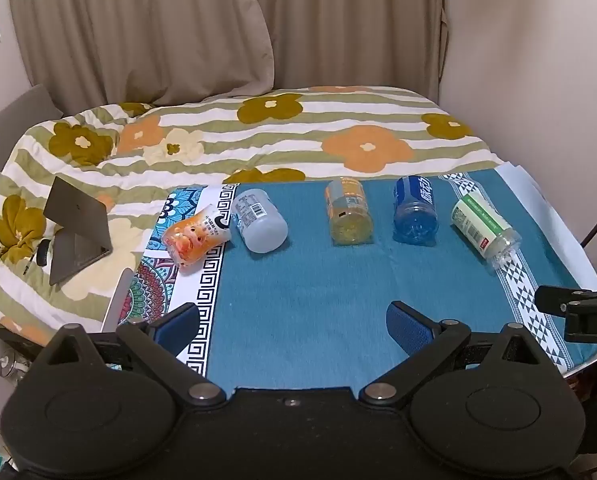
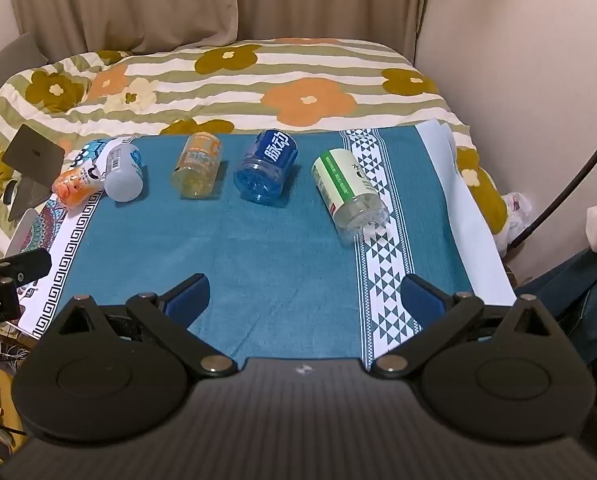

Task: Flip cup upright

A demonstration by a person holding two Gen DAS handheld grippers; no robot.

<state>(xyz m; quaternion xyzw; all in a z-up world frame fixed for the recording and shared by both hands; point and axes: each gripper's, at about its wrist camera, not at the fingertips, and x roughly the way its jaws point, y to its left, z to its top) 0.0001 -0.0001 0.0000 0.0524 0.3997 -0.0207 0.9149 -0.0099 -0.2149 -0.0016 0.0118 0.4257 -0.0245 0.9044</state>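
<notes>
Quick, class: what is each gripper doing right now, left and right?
Left gripper: jaws open, holding nothing.
Right gripper: jaws open, holding nothing.

Glossy plastic cups [image 1: 414, 210] on matt woven cloth [image 1: 298, 300].

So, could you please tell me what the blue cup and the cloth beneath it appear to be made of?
The blue cup looks like clear, blue-tinted plastic with a glossy finish: light passes through its ribbed base, and a printed label wraps its body. The teal cloth looks like matte woven fabric, likely cotton or a blend: it shows fine weave texture, no shine, and printed pattern bands at its sides.
</notes>
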